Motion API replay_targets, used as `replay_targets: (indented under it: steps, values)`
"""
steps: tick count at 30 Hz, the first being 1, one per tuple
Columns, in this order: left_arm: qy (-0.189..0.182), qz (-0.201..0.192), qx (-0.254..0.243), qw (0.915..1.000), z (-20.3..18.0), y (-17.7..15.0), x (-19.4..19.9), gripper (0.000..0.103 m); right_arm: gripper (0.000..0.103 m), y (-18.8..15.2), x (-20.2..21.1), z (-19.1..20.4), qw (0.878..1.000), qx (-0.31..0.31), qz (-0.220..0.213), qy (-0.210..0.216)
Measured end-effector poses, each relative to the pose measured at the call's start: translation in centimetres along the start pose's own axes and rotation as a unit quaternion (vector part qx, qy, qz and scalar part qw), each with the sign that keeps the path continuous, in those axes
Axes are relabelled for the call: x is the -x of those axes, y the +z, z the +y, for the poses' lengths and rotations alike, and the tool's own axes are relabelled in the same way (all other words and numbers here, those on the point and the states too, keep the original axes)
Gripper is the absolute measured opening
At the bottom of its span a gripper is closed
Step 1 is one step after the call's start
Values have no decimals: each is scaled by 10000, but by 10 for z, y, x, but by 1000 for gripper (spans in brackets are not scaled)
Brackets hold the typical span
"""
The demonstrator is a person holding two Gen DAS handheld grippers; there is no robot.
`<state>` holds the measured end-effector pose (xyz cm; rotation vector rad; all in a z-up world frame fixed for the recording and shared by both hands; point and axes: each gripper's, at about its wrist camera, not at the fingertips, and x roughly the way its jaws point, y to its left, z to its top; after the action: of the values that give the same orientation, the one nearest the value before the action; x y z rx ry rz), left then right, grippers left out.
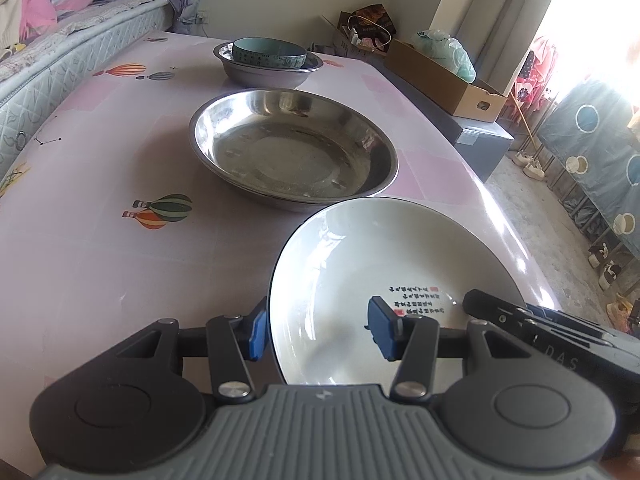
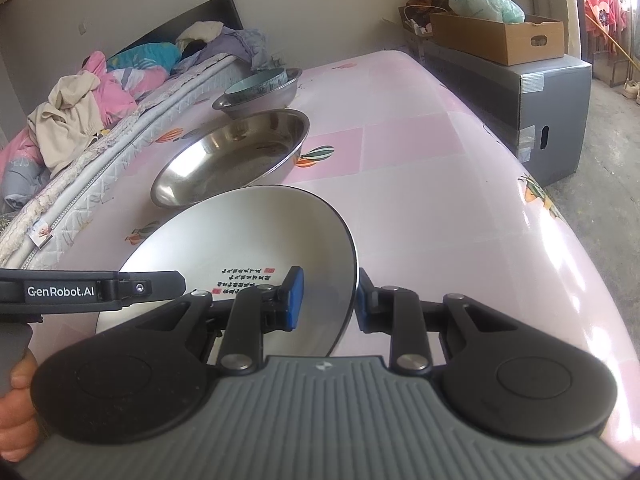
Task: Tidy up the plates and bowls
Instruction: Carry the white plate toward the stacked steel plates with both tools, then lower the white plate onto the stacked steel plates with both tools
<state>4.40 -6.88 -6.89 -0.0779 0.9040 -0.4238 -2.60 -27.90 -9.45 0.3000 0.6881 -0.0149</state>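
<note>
A white plate [image 1: 360, 256] [image 2: 240, 236] with dark writing in its well hangs tilted just over the pink table [image 1: 100, 240], its far rim overlapping a wide steel pan [image 1: 292, 148] [image 2: 232, 152]. My left gripper [image 1: 318, 312] straddles the plate's left rim, with one blue pad outside it and one inside. My right gripper [image 2: 329, 280] pinches the right rim between its pads. The right gripper's fingers [image 1: 500, 312] show at the plate's right edge in the left wrist view. At the back a teal bowl [image 1: 268, 54] [image 2: 256, 82] sits in a steel bowl [image 1: 260, 74].
A bed [image 1: 60, 60] piled with clothes runs along the table's left side. A cardboard box [image 2: 500, 36] with a plastic bag sits on a grey box [image 2: 540, 100] off the far right corner. The table's right edge drops to the floor. A hand [image 2: 16, 400] grips the left handle.
</note>
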Motion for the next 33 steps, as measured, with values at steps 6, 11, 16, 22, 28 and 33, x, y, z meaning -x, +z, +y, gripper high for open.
replay_targets:
  steps: [6, 11, 16, 22, 28, 33]
  values:
    - [0, -15, 19, 10000, 0, 0, 2, 51, 26, 1, 3, 0, 10000, 10, -55, 12]
    - [-9, -71, 36, 10000, 0, 1, 5, 51, 26, 2, 6, 1, 10000, 28, -71, 20]
    - [-10, -119, 65, 9999, 2, 3, 8, 51, 26, 5, 9, 3, 9999, 32, -116, 41]
    - [-18, -213, 111, 9997, 3, 8, 12, 51, 26, 10, 11, 7, 9998, 55, -174, 65]
    - [-4, -344, 219, 9992, 10, 20, 14, 51, 26, 22, 6, 14, 9996, 85, -231, 126]
    - [38, -480, 286, 9984, 22, 39, 12, 51, 26, 40, -7, 22, 9992, 134, -312, 217]
